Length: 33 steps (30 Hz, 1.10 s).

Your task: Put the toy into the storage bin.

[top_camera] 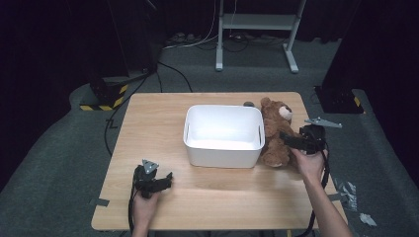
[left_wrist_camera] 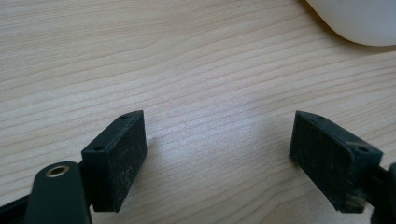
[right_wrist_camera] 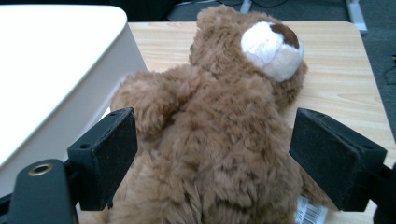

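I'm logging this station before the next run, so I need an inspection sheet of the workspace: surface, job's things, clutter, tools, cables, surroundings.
Surface: light wooden table, bare around the things.
Job's things: brown teddy bear lying beside the white bin, at its right side; bin looks empty.
Clutter: small dark thing behind the bin, too small to tell.
Tools: right tool open, jaws either side of the bear, pads not pressing; left tool open over bare wood.
Cables: one trails from each tool; more run across the floor behind the table.
Surroundings: grey carpet, white stand legs, hazard-striped base, tape scraps on the floor.
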Each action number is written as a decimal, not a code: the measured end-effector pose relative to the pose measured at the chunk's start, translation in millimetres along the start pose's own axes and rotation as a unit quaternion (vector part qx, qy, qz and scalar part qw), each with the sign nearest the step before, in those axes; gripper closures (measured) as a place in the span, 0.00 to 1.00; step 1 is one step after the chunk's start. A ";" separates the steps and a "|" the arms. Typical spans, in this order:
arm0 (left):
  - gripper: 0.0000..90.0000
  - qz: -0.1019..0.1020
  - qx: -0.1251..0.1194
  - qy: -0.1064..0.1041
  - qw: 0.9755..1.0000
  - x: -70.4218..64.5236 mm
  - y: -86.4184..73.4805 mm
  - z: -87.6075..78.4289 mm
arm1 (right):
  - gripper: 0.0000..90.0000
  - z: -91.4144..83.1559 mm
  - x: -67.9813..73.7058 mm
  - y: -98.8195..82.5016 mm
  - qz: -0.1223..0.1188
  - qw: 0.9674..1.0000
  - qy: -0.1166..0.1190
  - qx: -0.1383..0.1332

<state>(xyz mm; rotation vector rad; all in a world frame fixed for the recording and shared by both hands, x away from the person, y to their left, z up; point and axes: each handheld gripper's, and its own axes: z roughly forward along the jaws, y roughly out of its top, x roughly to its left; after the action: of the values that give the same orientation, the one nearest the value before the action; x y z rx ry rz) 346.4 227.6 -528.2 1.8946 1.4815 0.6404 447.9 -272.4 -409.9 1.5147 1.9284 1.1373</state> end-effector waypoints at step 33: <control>0.21 0.000 0.000 0.000 1.000 0.0 0.0 0.0 | 0.17 35.8 -9.8 24.7 0.027 0.999 0.009 0.030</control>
<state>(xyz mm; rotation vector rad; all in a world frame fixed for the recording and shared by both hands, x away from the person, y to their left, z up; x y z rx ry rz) 346.4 227.5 -528.2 1.8946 1.4816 0.6404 492.2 -268.1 -411.6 1.6020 1.9616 1.1273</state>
